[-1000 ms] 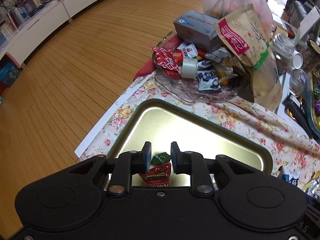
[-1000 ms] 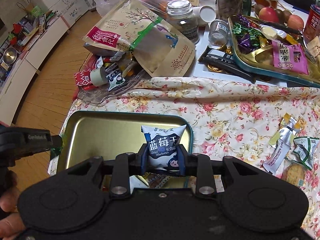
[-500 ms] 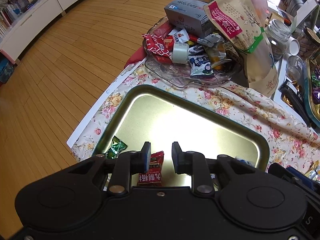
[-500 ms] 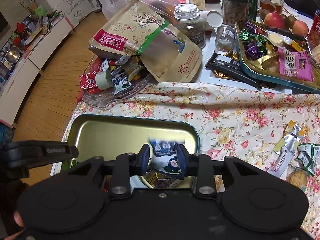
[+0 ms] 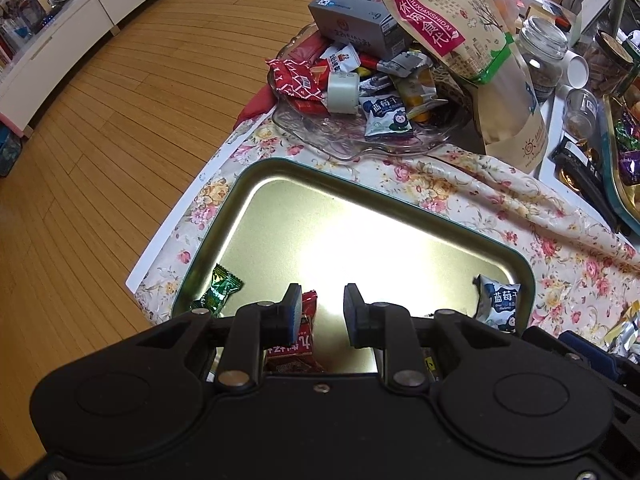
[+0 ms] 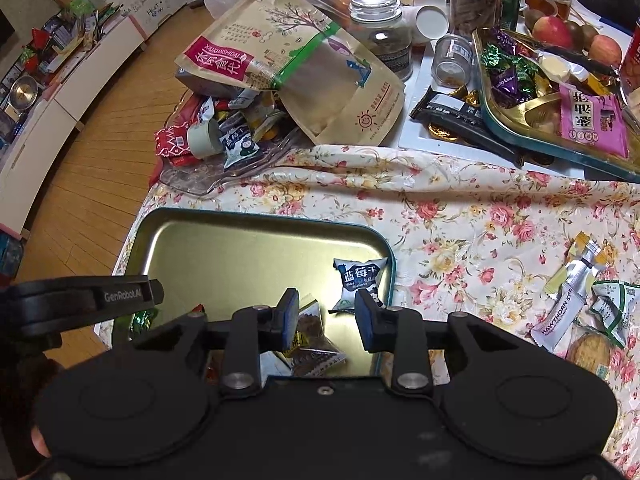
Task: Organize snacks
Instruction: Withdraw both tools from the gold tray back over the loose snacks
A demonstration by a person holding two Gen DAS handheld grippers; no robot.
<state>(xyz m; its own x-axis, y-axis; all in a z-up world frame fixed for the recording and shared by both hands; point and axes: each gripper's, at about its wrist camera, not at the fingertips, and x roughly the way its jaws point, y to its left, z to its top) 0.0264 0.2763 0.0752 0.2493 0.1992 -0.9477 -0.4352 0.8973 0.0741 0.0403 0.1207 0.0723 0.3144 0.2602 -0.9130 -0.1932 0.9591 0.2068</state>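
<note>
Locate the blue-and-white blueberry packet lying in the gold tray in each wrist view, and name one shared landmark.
Left wrist: blueberry packet at the gold tray's lower right corner.
Right wrist: the packet lies by the tray's right rim, above the fingers.
Shared landmark: tan snack pouch.

Both wrist fisheyes look steeply down, close over the shared gold tray (image 5: 224, 216) (image 6: 256, 220), glass dish (image 5: 320, 136) (image 6: 192, 180) beyond.

Blk hand-held gripper (image 5: 319, 312), blue pads, screws.
</note>
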